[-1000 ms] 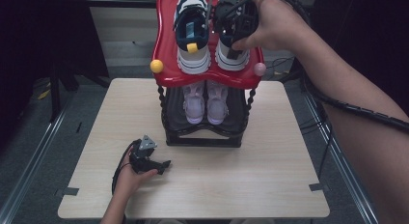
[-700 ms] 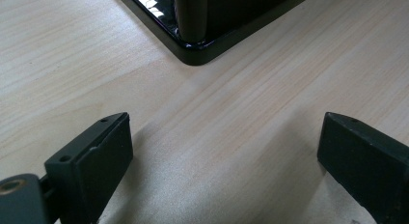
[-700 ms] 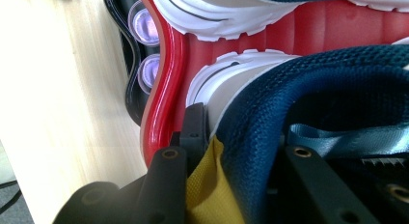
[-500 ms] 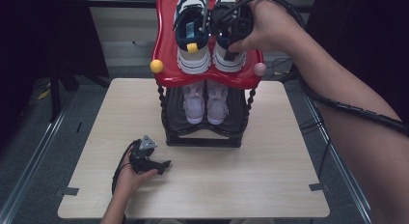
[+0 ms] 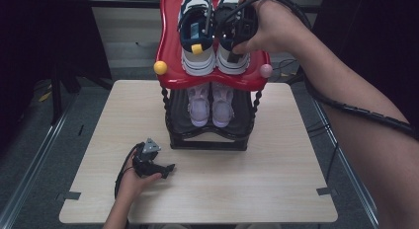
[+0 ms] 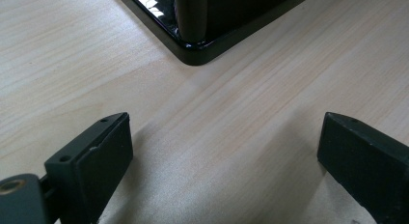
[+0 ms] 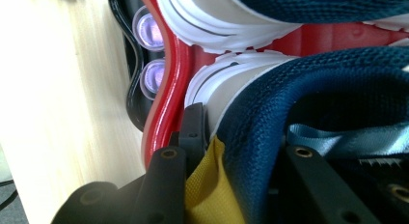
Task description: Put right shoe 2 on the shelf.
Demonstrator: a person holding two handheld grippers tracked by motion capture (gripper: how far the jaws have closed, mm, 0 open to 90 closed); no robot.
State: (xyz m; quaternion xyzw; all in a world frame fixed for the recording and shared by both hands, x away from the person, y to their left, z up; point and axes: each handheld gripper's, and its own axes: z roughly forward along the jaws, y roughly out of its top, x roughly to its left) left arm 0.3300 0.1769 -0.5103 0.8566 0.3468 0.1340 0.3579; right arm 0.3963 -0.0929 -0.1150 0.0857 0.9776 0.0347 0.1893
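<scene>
Two navy and white sneakers stand on the red top shelf [image 5: 170,61] of a small shoe rack. My right gripper [image 5: 237,34] is shut on the heel collar of the right sneaker [image 5: 232,61]. In the right gripper view one jaw lies outside the heel beside a yellow pull tab [image 7: 205,185] and the other inside the navy collar [image 7: 251,127]. The left sneaker [image 5: 196,41] stands next to it, untouched. My left gripper [image 5: 165,168] rests on the table in front of the rack, open, with bare wood between its jaws [image 6: 224,151].
A pair of pale lilac shoes [image 5: 198,103] sits on the black lower shelf. A yellow knob [image 5: 160,67] and a pink knob [image 5: 266,70] stick out at the red shelf's front corners. The rack's black base corner [image 6: 193,45] lies just ahead of the left gripper. The wooden table [image 5: 276,174] ends close behind the rack.
</scene>
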